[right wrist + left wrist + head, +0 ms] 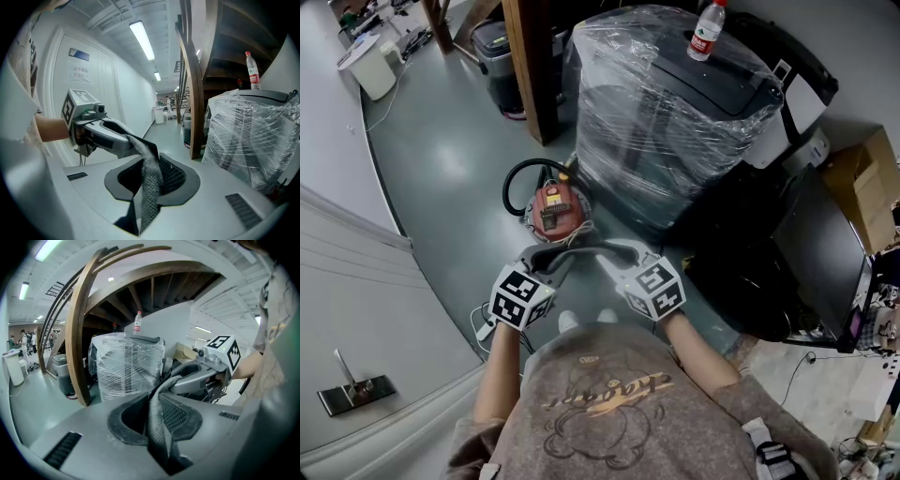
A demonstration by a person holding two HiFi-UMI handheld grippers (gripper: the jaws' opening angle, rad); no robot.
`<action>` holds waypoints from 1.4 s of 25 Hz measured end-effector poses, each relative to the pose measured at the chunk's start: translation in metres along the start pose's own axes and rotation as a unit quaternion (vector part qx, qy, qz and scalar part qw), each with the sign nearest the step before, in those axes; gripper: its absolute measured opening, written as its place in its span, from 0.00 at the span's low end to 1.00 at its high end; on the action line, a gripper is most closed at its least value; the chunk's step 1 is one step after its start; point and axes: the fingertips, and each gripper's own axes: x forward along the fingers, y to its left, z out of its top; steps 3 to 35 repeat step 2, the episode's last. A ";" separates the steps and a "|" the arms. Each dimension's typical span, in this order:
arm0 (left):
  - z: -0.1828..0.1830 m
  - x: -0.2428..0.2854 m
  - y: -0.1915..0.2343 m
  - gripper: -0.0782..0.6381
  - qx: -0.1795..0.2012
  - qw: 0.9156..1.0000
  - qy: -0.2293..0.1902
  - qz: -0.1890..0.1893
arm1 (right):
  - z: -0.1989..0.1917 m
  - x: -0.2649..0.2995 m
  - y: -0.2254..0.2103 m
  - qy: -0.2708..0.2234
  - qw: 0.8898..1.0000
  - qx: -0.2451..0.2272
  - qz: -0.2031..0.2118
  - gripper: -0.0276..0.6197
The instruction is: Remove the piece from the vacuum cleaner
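Left gripper view is showing the left tongs (154, 439) clamping one end of the grey mesh strip (157, 401), which is the piece to be removed. The jaws are pressing together on it with nothing else between them. The right tongs (145, 192) are clamping the other end likewise. The strip is therefore hanging in an arch between the two tongs, apparently clear of the vacuum cleaner (557, 208). The cleaner is sitting on the floor (441, 141) just beyond and below the tongs.

Hazards, judged from this position:
- Slipping. The strip is thin and pliant, and each pair of tongs is gripping only a short end. Pulling the tongs apart is likely to drag one end out.
- Dropping. If one pair opens alone, the strip will be swinging down onto the cleaner or its hose (517, 178).
- Snagging. Head view is not settling whether the middle of the arch is touching the cleaner. A sharp lift could be tearing the mesh.
- Collision. The film-wrapped machine (666, 103), carrying a bottle (707, 30), is standing farther beyond the right tongs. A wide swing is risking contact.
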 end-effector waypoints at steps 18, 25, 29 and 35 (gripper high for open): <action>-0.001 0.001 0.000 0.20 -0.001 1.000 0.000 0.000 | -0.002 0.000 0.000 0.001 1.000 0.000 0.000 0.15; -0.001 0.001 0.000 0.20 -0.001 1.000 0.000 0.000 | -0.002 0.000 0.000 0.001 1.000 0.000 0.000 0.15; -0.001 0.001 0.000 0.20 -0.001 1.000 0.000 0.000 | -0.002 0.000 0.000 0.001 1.000 0.000 0.000 0.15; -0.001 0.001 0.000 0.20 -0.001 1.000 0.000 0.000 | -0.002 0.000 0.000 0.001 1.000 0.000 0.000 0.15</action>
